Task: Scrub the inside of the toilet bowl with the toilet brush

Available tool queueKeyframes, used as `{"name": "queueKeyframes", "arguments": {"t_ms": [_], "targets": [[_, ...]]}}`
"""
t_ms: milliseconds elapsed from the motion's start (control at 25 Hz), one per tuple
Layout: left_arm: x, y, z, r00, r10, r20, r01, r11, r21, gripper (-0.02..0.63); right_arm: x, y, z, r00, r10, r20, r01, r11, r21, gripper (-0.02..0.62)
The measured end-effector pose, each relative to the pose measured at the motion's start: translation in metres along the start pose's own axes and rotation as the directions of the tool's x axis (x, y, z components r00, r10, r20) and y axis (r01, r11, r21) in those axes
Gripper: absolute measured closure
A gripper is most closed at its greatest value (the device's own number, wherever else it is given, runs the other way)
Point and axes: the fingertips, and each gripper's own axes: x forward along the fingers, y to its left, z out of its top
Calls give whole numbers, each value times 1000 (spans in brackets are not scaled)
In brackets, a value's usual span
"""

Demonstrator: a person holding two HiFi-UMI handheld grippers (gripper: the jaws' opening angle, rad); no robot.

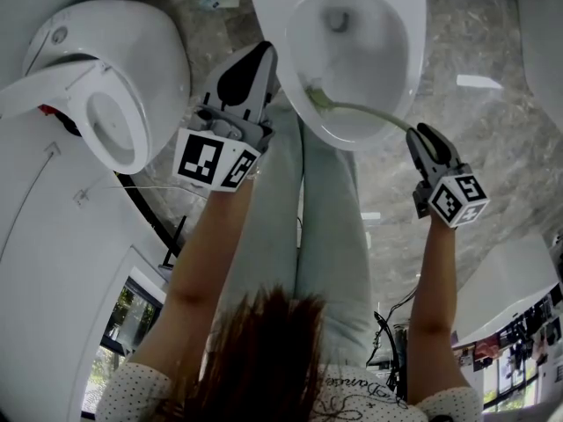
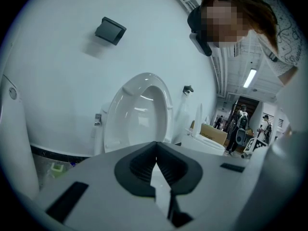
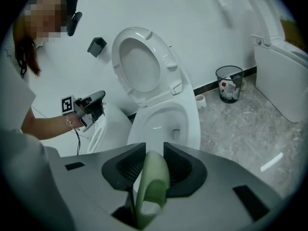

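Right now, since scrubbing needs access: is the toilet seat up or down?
Up. In the right gripper view the seat stands raised behind the open bowl.

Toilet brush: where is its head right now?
Head view: the toilet brush head lies inside the toilet bowl against its left inner wall, its handle running to the right gripper.

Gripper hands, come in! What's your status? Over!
Left gripper shut, empty. Right gripper shut on toilet brush handle. Brush head inside toilet bowl, by its near wall. Seat up, nothing blocking.
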Motion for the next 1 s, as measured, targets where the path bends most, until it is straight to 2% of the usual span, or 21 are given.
{"name": "queueKeyframes", "arguments": {"t_ms": [200,360,560,680,840,1000], "targets": [[2,-7,4,999,-32,-9,32,999,16,603,-13,-4,-1,998,-10,-59,7,999,-46,469],[3,-7,10,999,-33,-8,34,998,56,603,-13,2,1,998,-14,-59,10,998,-64,469],[4,-9,7,999,-38,-15,38,998,42,603,-13,10,3,998,-22,-63,17,996,-85,469],[4,-13,4,999,-47,-26,48,998,39,603,-16,14,5,996,-26,-88,13,990,-137,469],[5,-18,3,998,-53,-30,54,998,36,603,-21,21,10,990,-32,-135,-5,963,-268,469],[5,-19,2,998,-52,-31,53,998,33,603,-24,29,18,982,-42,-186,-39,910,-413,469]]}}
